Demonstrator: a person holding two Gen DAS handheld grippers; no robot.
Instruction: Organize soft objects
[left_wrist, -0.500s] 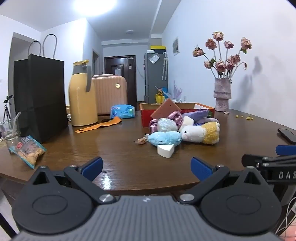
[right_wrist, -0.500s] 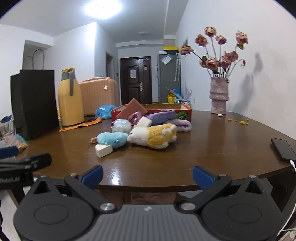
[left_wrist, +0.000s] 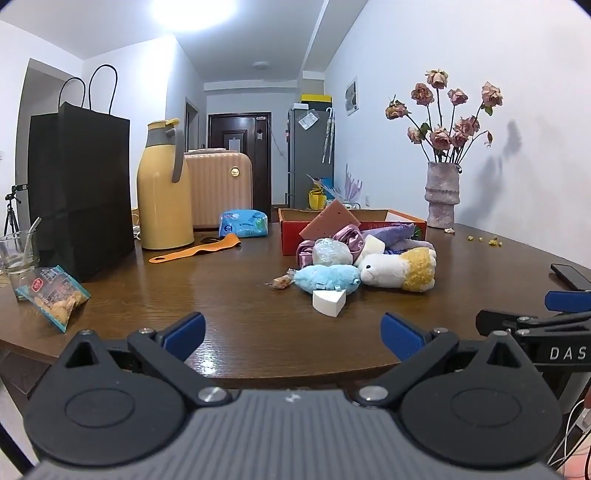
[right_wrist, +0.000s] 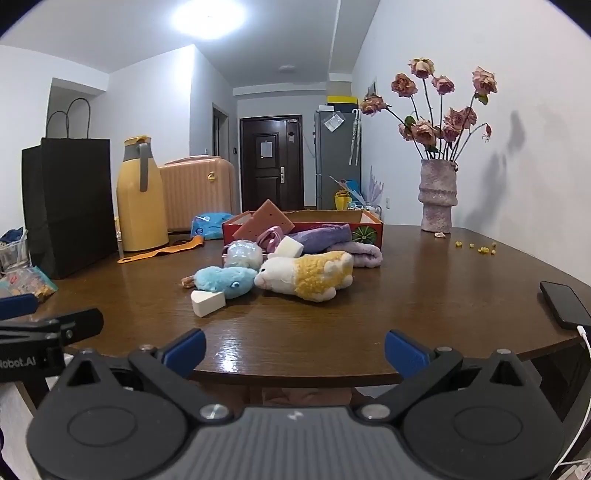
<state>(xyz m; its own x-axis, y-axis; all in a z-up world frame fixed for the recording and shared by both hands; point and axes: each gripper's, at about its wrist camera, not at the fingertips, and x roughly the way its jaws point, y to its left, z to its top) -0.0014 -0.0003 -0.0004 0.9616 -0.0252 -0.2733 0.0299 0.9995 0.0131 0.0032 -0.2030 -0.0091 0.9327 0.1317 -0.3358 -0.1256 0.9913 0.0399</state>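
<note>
Left gripper (left_wrist: 291, 334): hovering at the near edge of the table (left_wrist: 229, 306), jaws standing wide apart and gripping nothing.
Right gripper (right_wrist: 293, 349): hanging beside the left one at the same edge, jaws likewise spread wide and holding nothing.
Soft pile: sitting mid-table, well apart from both grippers, in front of the red cardboard box (right_wrist: 332, 221).
Blue plush (right_wrist: 225, 281): lying at the left front of the pile, touching the white wedge sponge (right_wrist: 207, 302).
White and yellow plush (right_wrist: 304, 275): lying on its side just right of the blue one, snout touching it.
Purple towel (right_wrist: 325, 234): draping over the box's front wall.
Pink sponge sheet (right_wrist: 264, 218): leaning tilted against the box.
Surroundings: yellow thermos (left_wrist: 164, 188), black paper bag (left_wrist: 79, 184) and vase (left_wrist: 442, 194) are standing farther back.
</note>
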